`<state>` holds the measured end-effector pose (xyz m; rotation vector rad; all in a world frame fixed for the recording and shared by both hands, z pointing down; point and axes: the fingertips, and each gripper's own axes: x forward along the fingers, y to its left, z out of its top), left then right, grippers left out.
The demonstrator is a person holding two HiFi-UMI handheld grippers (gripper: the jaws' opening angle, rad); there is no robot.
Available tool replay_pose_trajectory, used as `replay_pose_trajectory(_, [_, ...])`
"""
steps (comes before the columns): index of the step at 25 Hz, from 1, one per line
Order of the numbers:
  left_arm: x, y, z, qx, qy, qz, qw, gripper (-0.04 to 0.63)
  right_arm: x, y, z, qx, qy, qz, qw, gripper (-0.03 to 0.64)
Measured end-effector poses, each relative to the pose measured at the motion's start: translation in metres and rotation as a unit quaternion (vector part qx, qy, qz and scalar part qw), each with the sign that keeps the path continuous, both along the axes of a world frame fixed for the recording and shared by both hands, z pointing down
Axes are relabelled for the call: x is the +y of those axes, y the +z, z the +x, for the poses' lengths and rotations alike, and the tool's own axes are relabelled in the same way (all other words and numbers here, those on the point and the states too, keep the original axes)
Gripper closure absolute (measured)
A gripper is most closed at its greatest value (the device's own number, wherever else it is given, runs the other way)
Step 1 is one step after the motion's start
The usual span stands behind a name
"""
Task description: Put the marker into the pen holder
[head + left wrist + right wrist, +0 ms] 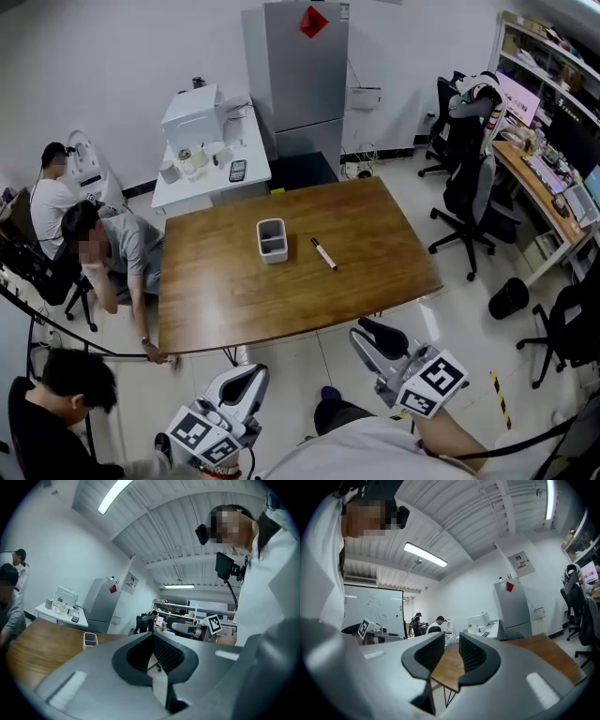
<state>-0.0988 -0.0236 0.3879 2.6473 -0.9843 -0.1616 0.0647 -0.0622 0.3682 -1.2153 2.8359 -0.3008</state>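
A white, empty pen holder [272,240] stands upright near the middle of the wooden table [216,291]. The marker [323,253], white with a dark cap, lies flat just to its right, apart from it. Both grippers hang off the table's near edge, over the floor. My left gripper [251,373] has its jaws together at the tips and holds nothing; in the left gripper view [152,637] the pen holder [90,640] shows far off to the left. My right gripper [367,330] stands open by a narrow gap [451,641], with nothing in it.
A white side table [211,150] with appliances and a grey fridge [305,66] stand behind the table. Office chairs [469,197] and a black bin [509,298] are at the right. People [103,248] sit at the left; one hand [155,354] rests at the table's near-left corner.
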Motion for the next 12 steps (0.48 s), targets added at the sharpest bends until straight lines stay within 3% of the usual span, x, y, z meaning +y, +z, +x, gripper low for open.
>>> replay_pose_trajectory(7, [-0.069,0.0,0.025,0.013,-0.029,-0.01,0.9994,0.595,-0.076,0.01,0.049,-0.004,0.004,-0.017,1.0,0.543])
replay_pose_trajectory(12, [-0.103,0.008,0.049,-0.016,-0.025,0.002,0.9995,0.595,-0.109,0.03,0.056,-0.007,-0.007,-0.025,1.0,0.543])
